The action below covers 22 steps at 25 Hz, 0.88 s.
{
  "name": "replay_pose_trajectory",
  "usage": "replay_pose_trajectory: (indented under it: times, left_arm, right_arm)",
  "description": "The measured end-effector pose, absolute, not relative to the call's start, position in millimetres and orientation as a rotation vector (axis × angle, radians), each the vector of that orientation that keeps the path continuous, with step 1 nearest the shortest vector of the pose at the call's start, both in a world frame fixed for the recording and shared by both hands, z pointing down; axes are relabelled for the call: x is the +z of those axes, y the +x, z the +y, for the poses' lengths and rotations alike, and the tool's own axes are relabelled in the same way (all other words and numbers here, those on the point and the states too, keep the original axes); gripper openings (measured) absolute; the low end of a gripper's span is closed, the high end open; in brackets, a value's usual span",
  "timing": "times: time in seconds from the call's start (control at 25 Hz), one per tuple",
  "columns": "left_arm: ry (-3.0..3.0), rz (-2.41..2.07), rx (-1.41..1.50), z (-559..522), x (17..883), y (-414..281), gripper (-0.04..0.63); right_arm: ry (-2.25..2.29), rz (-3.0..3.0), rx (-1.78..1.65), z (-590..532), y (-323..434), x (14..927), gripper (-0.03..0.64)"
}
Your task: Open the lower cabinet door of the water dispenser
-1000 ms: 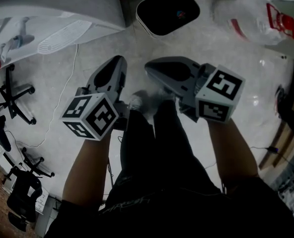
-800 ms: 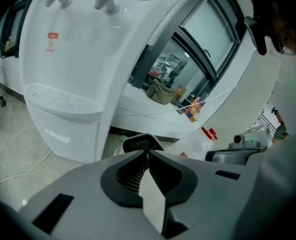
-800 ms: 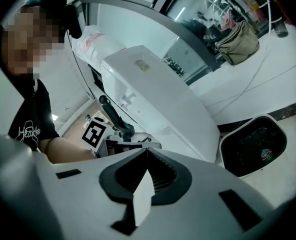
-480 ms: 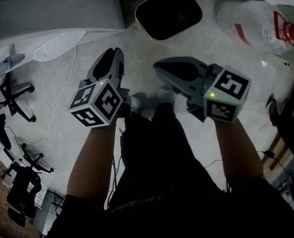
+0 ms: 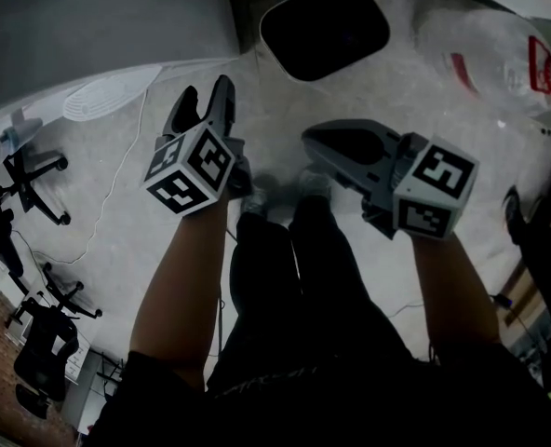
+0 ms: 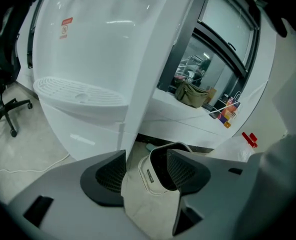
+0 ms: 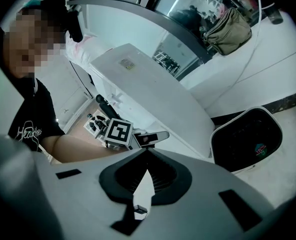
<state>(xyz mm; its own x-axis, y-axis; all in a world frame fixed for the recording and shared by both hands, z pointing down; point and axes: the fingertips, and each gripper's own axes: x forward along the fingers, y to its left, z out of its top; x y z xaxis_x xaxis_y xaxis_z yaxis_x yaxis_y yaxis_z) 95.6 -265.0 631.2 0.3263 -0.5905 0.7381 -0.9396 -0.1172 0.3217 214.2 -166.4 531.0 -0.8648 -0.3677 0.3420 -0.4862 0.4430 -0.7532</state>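
The white water dispenser (image 6: pixel 103 44) fills the left gripper view, with its drip tray (image 6: pixel 80 91) at the left. Below the tray is the lower cabinet door (image 6: pixel 70 134), closed. My left gripper (image 6: pixel 145 176) points down at the dispenser's front corner, a short way off it. Its jaws are opening and only floor shows between them. In the head view the left gripper (image 5: pixel 204 102) sits just below the dispenser's body (image 5: pixel 99 26), which hides the door from above. My right gripper (image 5: pixel 315 140) hangs beside it, jaws shut (image 7: pixel 147 154) and empty.
A white bin with a black inside (image 5: pixel 324 26) stands on the floor right of the dispenser. A clear plastic bag (image 5: pixel 499 49) lies at the far right. Office chairs (image 5: pixel 29 170) and a cable (image 5: pixel 117 170) are at the left. The person's legs (image 5: pixel 275 277) are below.
The left gripper moved toward the dispenser and tipped downward, and its jaws went from shut to wide apart. The right gripper drifted a little right, still shut.
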Motion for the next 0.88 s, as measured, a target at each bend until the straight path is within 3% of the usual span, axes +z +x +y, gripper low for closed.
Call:
replay_pose_trajectory:
  times: [0.24, 0.88]
  left_arm:
    - [1.743, -1.440, 0.582, -278.1, 654.8, 83.3, 0.267]
    - [1.547, -1.646, 0.550, -312.0, 672.2, 57.7, 0.268]
  right_arm:
    - [0.758, -2.536, 1.441, -164.0, 213.3, 530.1, 0.014]
    - [0.709, -2.522, 1.386, -155.9, 216.0, 539.8, 0.014]
